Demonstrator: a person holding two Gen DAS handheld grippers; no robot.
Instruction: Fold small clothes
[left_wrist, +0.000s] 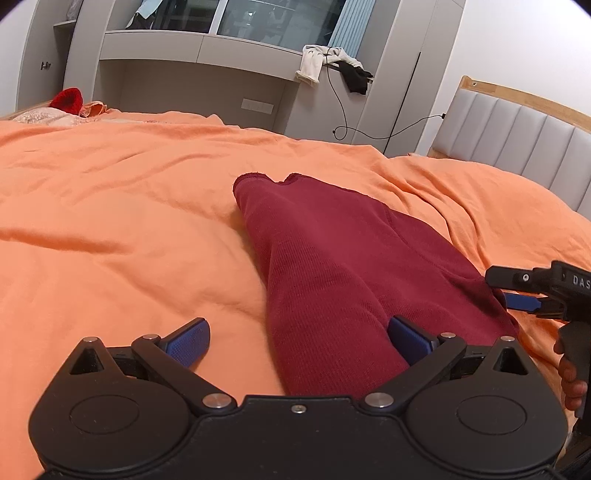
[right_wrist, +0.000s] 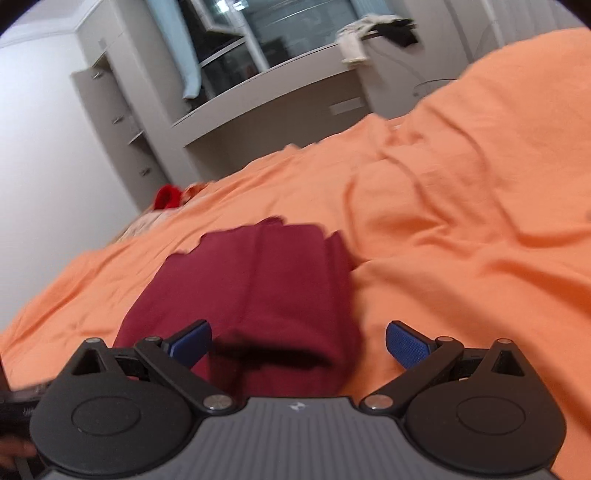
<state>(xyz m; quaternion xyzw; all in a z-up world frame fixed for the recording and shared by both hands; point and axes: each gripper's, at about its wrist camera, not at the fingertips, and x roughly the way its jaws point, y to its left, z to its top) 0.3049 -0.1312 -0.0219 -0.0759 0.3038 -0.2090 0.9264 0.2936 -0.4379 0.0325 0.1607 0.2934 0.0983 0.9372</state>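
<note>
Here the maroon garment (left_wrist: 332, 266) lies folded, ribbed, on orange bedding (left_wrist: 110, 206).

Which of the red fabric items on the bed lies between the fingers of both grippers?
The dark maroon garment, folded lengthwise on the orange bedspread. The other one, the bright red item, sits far off at the bed's edge, well away from both grippers.

maroon garment (left_wrist: 332, 266), orange bedspread (left_wrist: 110, 206), blue fingertips (left_wrist: 190, 341)
</note>
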